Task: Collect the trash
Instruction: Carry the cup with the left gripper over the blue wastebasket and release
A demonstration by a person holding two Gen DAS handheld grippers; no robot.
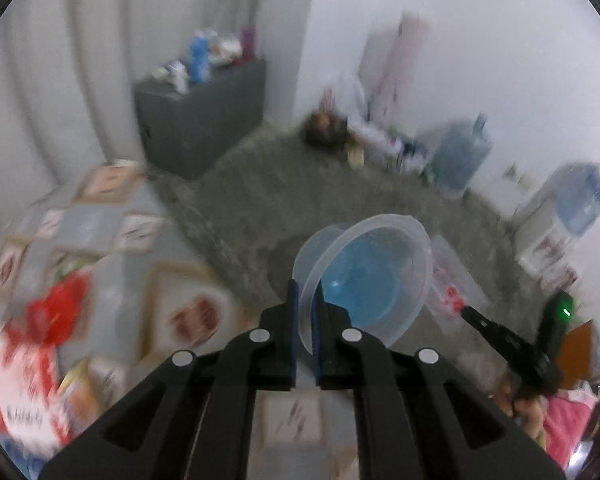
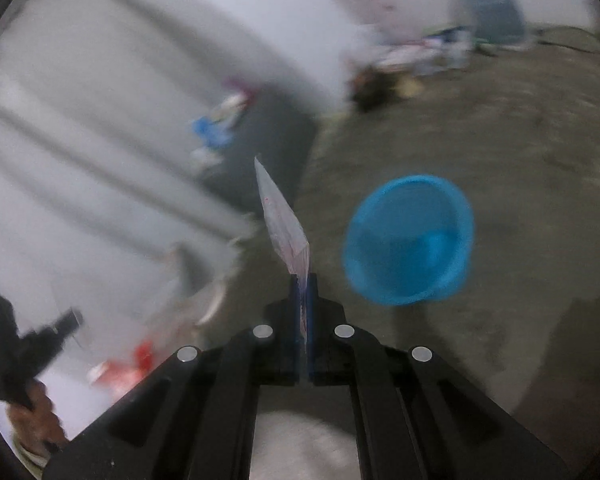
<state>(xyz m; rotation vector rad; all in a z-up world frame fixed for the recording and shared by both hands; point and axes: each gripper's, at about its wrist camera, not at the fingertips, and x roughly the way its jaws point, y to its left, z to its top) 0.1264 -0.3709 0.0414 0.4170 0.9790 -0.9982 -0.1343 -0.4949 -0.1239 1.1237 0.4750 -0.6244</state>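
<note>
Left wrist view: we see the left tool [image 1: 306, 312] at 6 o'clock, its jaws nearly closed on the rim of a clear plastic tub [image 1: 364, 276], which tilts up and to the right from the pads. Through the tub's wall a blue bucket [image 1: 360, 288] shows on the grey floor [image 1: 236, 200] beyond. At 3 to 4 o'clock the right tool [image 1: 466, 311] enters, gripping a clear wrapper [image 1: 454, 280] with red print, just right of the tub. A patterned bed cover [image 1: 100, 240] fills 8 to 9 o'clock, with red-and-white packaging [image 1: 32, 360] blurred at its lower edge. A dark cabinet [image 1: 200, 120] stands at 11 o'clock against a curtain [image 1: 60, 60]; water jugs [image 1: 464, 156] stand along the wall at 2 o'clock.

Right wrist view: we see the right tool [image 2: 302, 288] shut on the wrapper [image 2: 280, 220], which stands edge-on and rises toward 12 o'clock. The bucket [image 2: 408, 240] lies on the floor at 3 o'clock, near the wrapper but apart from it. The left tool [image 2: 70, 320] and a hand [image 2: 36, 412] appear at 8 o'clock. Both views are blurred.
</note>
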